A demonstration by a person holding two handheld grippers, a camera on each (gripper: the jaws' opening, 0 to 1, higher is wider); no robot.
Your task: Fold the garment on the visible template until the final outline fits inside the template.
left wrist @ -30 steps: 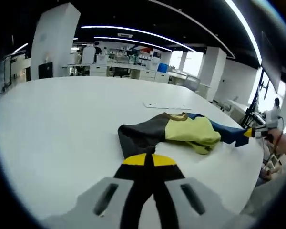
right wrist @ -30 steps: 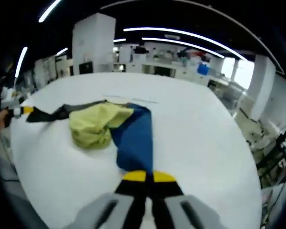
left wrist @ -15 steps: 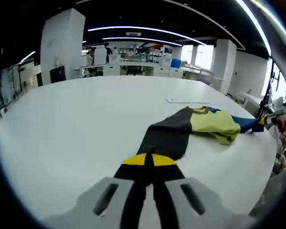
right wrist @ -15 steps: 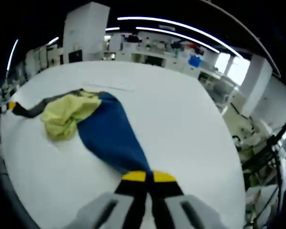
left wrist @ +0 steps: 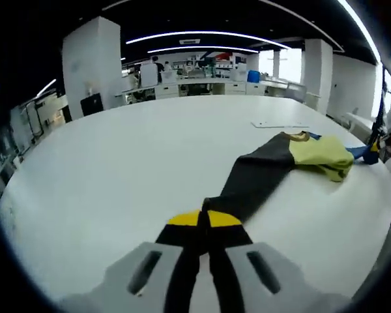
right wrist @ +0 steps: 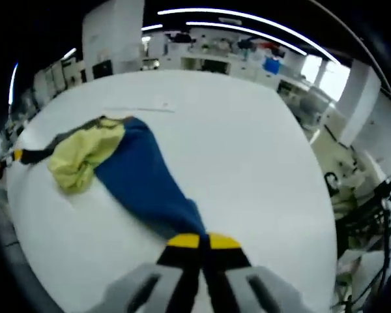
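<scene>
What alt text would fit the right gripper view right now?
The right gripper is shut on the blue end of a garment stretched across a white table, its yellow middle bunched up. A flat white sheet lies beyond it.

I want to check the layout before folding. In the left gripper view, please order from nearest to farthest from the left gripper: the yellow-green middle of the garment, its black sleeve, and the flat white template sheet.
1. Black sleeve: clamped in the left gripper, stretching up and right.
2. Yellow-green middle of the garment: bunched, at the right.
3. Flat white template sheet: beyond the garment, on the white table.
</scene>
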